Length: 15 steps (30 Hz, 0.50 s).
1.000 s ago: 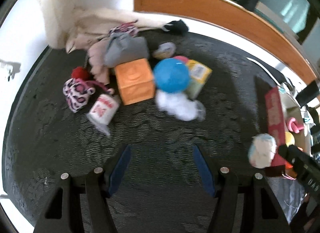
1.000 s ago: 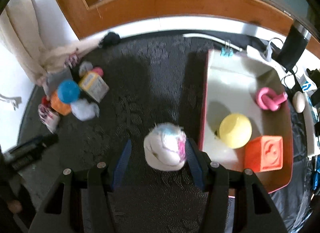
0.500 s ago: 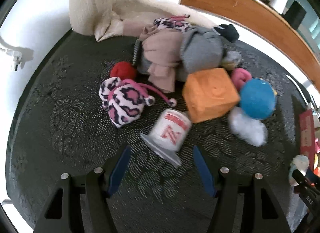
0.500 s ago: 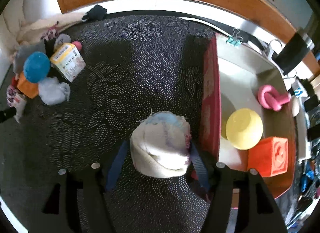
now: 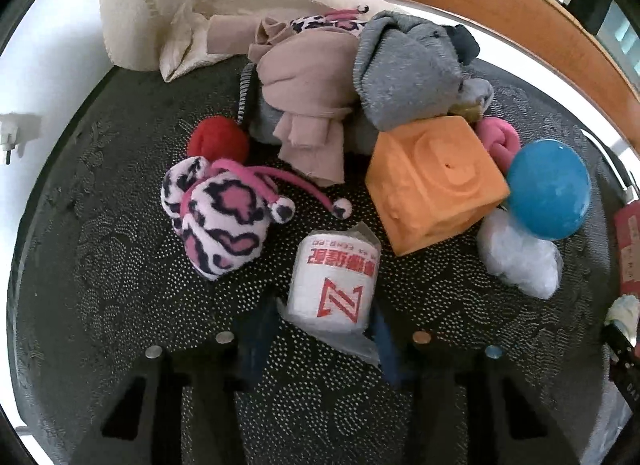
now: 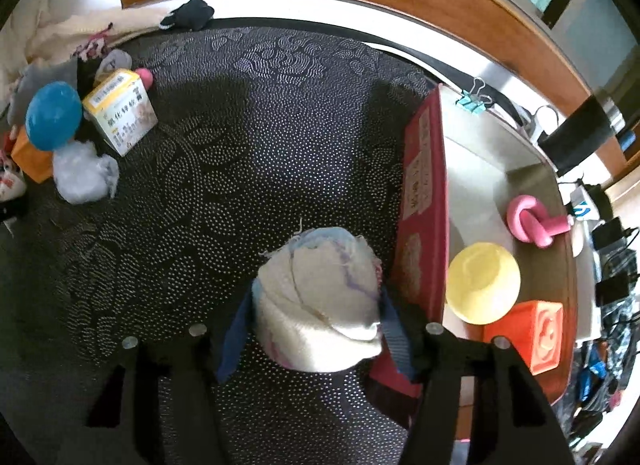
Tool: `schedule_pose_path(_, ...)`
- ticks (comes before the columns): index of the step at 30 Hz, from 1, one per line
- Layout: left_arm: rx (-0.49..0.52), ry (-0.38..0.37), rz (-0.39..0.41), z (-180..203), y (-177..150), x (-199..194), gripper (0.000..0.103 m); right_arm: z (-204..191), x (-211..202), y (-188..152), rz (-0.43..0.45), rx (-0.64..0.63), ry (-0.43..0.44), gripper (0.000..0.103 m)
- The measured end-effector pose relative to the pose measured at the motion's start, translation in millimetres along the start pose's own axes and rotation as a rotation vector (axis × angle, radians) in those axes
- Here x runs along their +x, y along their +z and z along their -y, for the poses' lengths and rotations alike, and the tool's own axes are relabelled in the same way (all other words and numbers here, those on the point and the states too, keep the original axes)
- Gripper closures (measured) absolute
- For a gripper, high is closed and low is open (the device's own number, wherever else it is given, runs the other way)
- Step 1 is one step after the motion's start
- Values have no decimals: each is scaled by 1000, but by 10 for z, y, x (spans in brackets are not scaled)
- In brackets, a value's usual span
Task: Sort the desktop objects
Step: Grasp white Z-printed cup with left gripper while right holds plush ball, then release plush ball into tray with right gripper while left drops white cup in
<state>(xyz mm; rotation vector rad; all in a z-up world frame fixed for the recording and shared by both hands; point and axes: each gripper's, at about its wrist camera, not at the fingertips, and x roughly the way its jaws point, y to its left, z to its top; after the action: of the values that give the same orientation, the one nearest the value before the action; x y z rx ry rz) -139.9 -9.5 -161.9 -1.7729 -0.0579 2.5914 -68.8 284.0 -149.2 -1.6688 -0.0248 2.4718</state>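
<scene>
In the left wrist view my left gripper (image 5: 320,329) stands open, its blue pads on either side of a white wrapped tissue roll with red print (image 5: 334,279) lying on the dark mat. Behind it lie a pink leopard plush pouch (image 5: 218,211), an orange cube (image 5: 434,181), a blue ball (image 5: 548,189) and a white plastic wad (image 5: 518,257). In the right wrist view my right gripper (image 6: 316,329) is shut on a rolled cream cloth bundle (image 6: 320,301), held just left of the red-walled tray (image 6: 420,193).
The tray holds a yellow ball (image 6: 482,283), a pink knot toy (image 6: 532,219) and an orange cube (image 6: 532,335). A yellow box (image 6: 120,115) stands by the pile. Grey and beige cloths (image 5: 360,77), a red ball (image 5: 218,141) and a cream curtain (image 5: 160,5) lie behind.
My left gripper has moved forward to the pile, so the tissue roll now sits between its pads. My right gripper, still holding the cloth bundle, has moved closer to the tray's wall.
</scene>
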Motion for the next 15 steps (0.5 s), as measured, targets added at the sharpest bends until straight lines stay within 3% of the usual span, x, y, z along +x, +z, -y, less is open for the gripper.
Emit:
schedule_pose_path(9,19,-14,45,219,-92,-290,61,124,-323,54,82,52,107,40)
schedule_pose_path(15,55,-66,94,639,-163,-613,61,546,-643,94,171,137,120,40)
